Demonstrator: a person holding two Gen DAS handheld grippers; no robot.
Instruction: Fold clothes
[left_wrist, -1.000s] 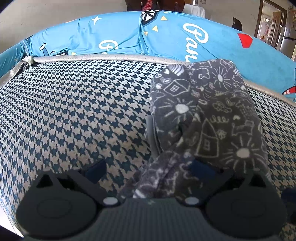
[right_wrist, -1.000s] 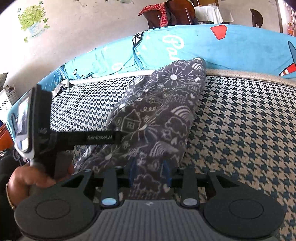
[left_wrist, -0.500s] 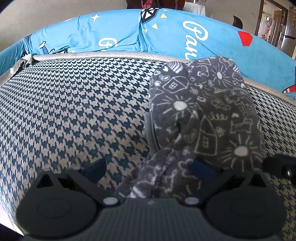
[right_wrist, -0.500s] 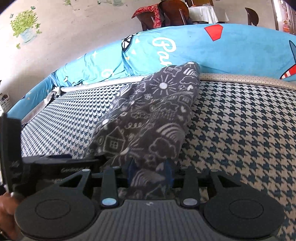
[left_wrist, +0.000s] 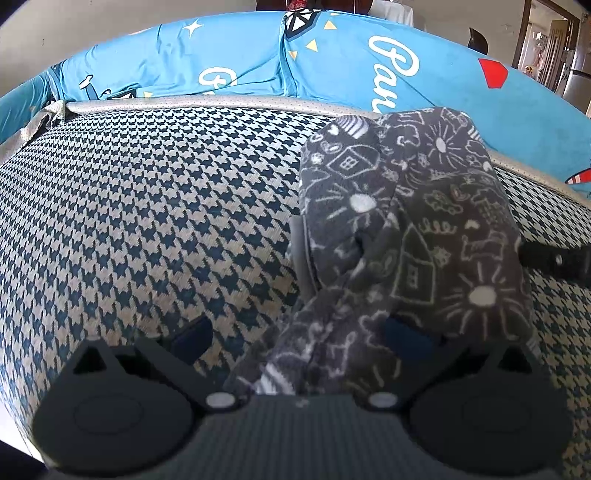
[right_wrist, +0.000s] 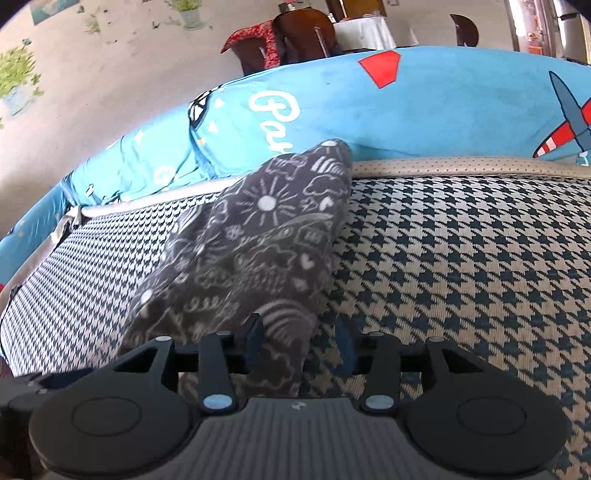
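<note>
While the garment is mid-fold, quick rundown of what's where:

garment: grey doodle-print garment (left_wrist: 413, 236), probably little pants, lying lengthwise on the houndstooth seat cushion (left_wrist: 147, 206), far end up against the blue printed cover (left_wrist: 332, 70) at the back. It's bunched along its length, not flat yet.

left gripper: left gripper (left_wrist: 299, 338) has its fingers spread wide, with the near end of the cloth draped between them and over the right-hand finger. Nothing's pinched as far as I can see; my guess is it's just parked there so the near end doesn't slide.

right gripper: right gripper (right_wrist: 301, 341) sits at the garment's right edge. Jaws are opening; cloth lies against the left finger (right_wrist: 255, 336), but the other finger is clear, with bare cushion showing in the gap. Reads like letting go, not grabbing.

why it sits like this: looks like one side got laid over lengthwise, and this is the release.

what's left: smoothing plus at least one crosswise fold, I reckon.

risk: soft fleecy stuff, could spring back open once let go.
</note>
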